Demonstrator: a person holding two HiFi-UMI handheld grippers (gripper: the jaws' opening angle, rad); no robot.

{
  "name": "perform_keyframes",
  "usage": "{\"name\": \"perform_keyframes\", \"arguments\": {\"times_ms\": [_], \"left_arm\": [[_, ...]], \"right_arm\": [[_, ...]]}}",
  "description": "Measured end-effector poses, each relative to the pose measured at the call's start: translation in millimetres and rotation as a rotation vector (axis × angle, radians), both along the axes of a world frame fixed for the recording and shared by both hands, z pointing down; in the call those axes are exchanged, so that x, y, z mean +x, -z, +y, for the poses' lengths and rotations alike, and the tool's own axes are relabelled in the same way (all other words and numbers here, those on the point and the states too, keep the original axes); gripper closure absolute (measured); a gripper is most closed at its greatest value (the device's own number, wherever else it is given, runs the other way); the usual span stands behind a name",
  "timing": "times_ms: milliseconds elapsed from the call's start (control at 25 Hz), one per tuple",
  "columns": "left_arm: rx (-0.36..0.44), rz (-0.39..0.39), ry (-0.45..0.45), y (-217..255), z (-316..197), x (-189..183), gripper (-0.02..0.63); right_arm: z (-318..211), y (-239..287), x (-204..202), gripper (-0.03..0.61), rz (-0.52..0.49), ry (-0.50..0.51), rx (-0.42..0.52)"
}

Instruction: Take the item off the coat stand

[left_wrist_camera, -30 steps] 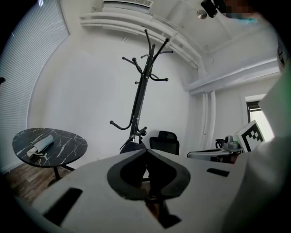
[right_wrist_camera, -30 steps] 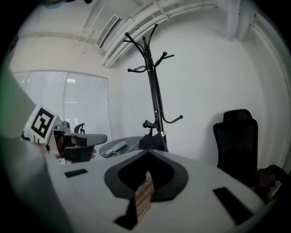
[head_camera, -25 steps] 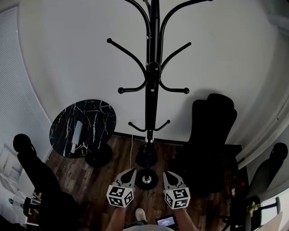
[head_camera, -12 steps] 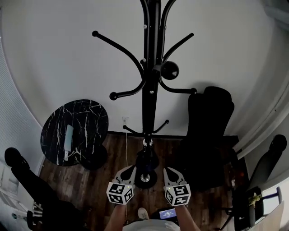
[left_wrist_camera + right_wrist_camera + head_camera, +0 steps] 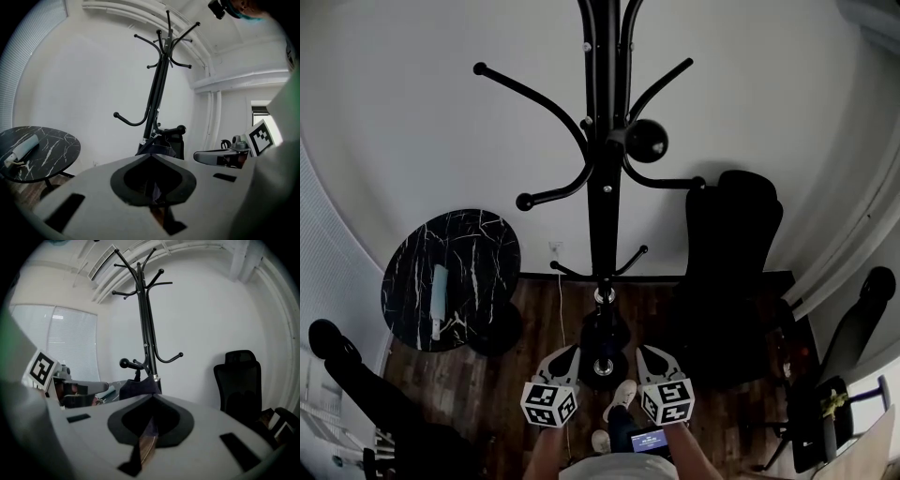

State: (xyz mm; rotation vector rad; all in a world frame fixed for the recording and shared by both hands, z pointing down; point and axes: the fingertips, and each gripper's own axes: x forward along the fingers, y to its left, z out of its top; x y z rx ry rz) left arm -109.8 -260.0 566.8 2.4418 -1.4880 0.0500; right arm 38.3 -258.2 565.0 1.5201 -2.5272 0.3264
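The black coat stand (image 5: 602, 187) rises straight ahead of me, its curved hooks spreading out above. A dark cloth item (image 5: 602, 330) hangs low on the pole, just under the lowest hooks and above the round base. It shows as a dark bundle (image 5: 161, 143) in the left gripper view and again (image 5: 138, 386) in the right gripper view. My left gripper (image 5: 571, 353) and right gripper (image 5: 646, 353) are side by side in front of the base, short of the item. Both are shut and empty, and each points towards the stand.
A round black marble table (image 5: 478, 244) stands to the left with a pale rolled object (image 5: 439, 292) on it. A black office chair (image 5: 731, 253) is right of the stand, and another dark chair (image 5: 356, 384) at lower left. My shoe (image 5: 622, 398) shows between the grippers on the wooden floor.
The stand has come closer and now fills more of the head view. A shoe has stepped forward between the grippers. Both grippers stay shut, low in the picture.
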Motion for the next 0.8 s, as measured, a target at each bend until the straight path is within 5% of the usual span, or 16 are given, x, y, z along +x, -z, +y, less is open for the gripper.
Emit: {"name": "perform_keyframes", "arguments": {"times_ms": [800], "left_arm": [[-0.032, -0.055, 0.032, -29, -15, -3, 0.592]], "right_arm": [[-20, -24, -5, 0.566, 0.021, 0.033, -0.054]]}}
